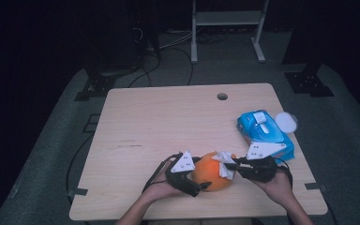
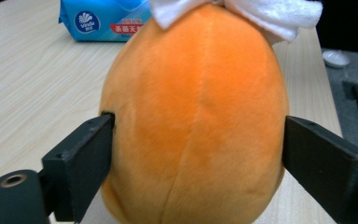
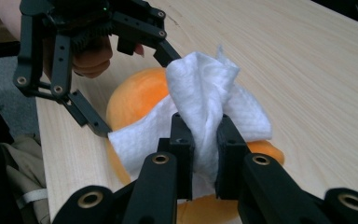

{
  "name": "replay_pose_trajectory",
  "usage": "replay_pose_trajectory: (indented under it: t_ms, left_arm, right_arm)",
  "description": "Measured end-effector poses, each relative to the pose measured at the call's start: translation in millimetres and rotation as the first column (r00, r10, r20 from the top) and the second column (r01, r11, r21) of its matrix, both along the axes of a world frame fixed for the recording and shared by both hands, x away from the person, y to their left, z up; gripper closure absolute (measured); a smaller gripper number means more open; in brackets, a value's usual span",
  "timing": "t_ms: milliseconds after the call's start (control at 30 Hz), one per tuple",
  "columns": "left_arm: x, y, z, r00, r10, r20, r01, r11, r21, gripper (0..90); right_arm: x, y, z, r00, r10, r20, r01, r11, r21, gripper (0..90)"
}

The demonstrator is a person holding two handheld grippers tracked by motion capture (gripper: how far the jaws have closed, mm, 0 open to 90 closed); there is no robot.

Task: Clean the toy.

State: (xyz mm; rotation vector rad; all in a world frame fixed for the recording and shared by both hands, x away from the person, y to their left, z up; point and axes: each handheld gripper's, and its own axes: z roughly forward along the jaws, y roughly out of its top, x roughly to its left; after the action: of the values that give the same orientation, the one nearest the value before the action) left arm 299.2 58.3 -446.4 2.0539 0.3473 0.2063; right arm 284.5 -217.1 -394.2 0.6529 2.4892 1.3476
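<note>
1. Low in the frame's middle, our right gripper (image 3: 200,140) pinches a white wipe (image 3: 205,102) laid on the orange plush toy (image 1: 212,171).
2. Our left gripper (image 2: 196,149) brackets the toy's (image 2: 191,116) sides; we cannot tell whether its pads press.
3. We judge the toy soft, light and squashy: take it at its widest flanks.
4. At right lies the blue wipes pack (image 1: 265,132).

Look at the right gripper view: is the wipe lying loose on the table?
No, the right gripper pinches the wipe against the orange plush.

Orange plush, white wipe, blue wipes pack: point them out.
orange plush (image 2: 193,121), left gripper view, middle of its front.
white wipe (image 3: 200,98), right gripper view, bunched fold above the jaws.
blue wipes pack (image 1: 267,133), high view, top face.
</note>
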Motion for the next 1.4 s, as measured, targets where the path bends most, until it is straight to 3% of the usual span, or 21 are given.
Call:
replay_pose_trajectory:
  t_ms: [133, 200, 300, 400, 600, 700, 767, 833, 933, 1033, 1200, 1333, 1400]
  left_arm:
    - [1.9, -0.4, -4.0, 0.9991, 0.017, -0.039, -0.016, 0.9998, 0.007, 9.0]
    - [-2.2, -4.9, -7.1, 0.9999, 0.000, -0.017, 0.001, 0.9996, 0.027, 13.1]
    - [-4.7, -7.9, -4.7, 1.0000, 0.004, 0.006, -0.005, 0.9990, 0.045, 20.9]
    - [-3.8, -4.5, -5.0, 1.0000, 0.002, 0.005, -0.002, 0.9990, 0.046, 22.1]
    - [3.1, -8.4, -9.0, 0.9987, 0.029, -0.042, -0.030, 0.9994, -0.015, 6.4]
    - [3.1, -13.5, -14.9, 0.9983, 0.019, -0.056, -0.020, 0.9995, -0.024, 5.5]
    - [0.9, -12.4, -9.0, 0.9993, 0.023, -0.030, -0.023, 0.9996, -0.015, 13.9]
    - [-1.6, -10.3, 0.4, 0.9993, 0.035, -0.012, -0.035, 0.9989, -0.031, 20.0]
    - [-4.7, -6.6, 14.0, 0.9995, 0.032, 0.003, -0.031, 0.9982, -0.052, 21.7]
    - [-6.3, -3.8, 19.8, 0.9994, 0.033, 0.012, -0.032, 0.9986, -0.042, 22.4]
    - [-10.1, -9.9, 21.4, 0.9993, 0.028, 0.024, -0.028, 0.9995, -0.011, 24.0]
    - [-15.0, -13.6, 23.7, 0.9989, 0.017, 0.044, -0.018, 0.9997, 0.019, 25.1]
    - [-14.2, -10.4, 24.9, 0.9992, 0.022, 0.034, -0.022, 0.9997, 0.001, 26.0]
  right_arm:
    - [5.9, -18.6, -4.5, 0.9973, -0.071, -0.018, 0.071, 0.9975, 0.004, 79.7]
    - [6.5, -25.5, -4.2, 0.9958, -0.088, -0.023, 0.089, 0.9960, 0.013, 79.7]
    - [4.4, -20.1, -1.5, 0.9974, -0.072, -0.006, 0.072, 0.9974, 0.006, 79.7]
    - [2.1, -12.3, 0.0, 0.9988, -0.049, 0.004, 0.049, 0.9988, -0.001, 79.7]
    - [6.8, -21.8, -4.3, 0.9974, -0.066, -0.028, 0.067, 0.9976, 0.016, 79.8]
    - [8.7, -23.1, -5.9, 0.9975, -0.061, -0.035, 0.062, 0.9977, 0.027, 79.7]
    - [8.0, -21.7, -5.0, 0.9975, -0.065, -0.029, 0.065, 0.9977, 0.021, 79.7]
    - [7.6, -22.7, -3.8, 0.9970, -0.073, -0.028, 0.074, 0.9966, 0.037, 79.7]
    - [11.6, -26.5, -6.2, 0.9953, -0.084, -0.048, 0.087, 0.9951, 0.049, 79.6]
    - [12.9, -25.9, -9.3, 0.9947, -0.078, -0.067, 0.083, 0.9942, 0.069, 79.8]
    - [3.6, -12.0, 7.7, 0.9991, -0.005, -0.043, 0.011, 0.9882, 0.153, 79.9]
    - [-4.5, 11.7, 12.5, 0.9991, 0.041, 0.008, -0.041, 0.9949, 0.092, 79.8]
    - [-1.4, 8.6, 10.2, 0.9994, 0.034, -0.003, -0.034, 0.9944, 0.100, 79.8]
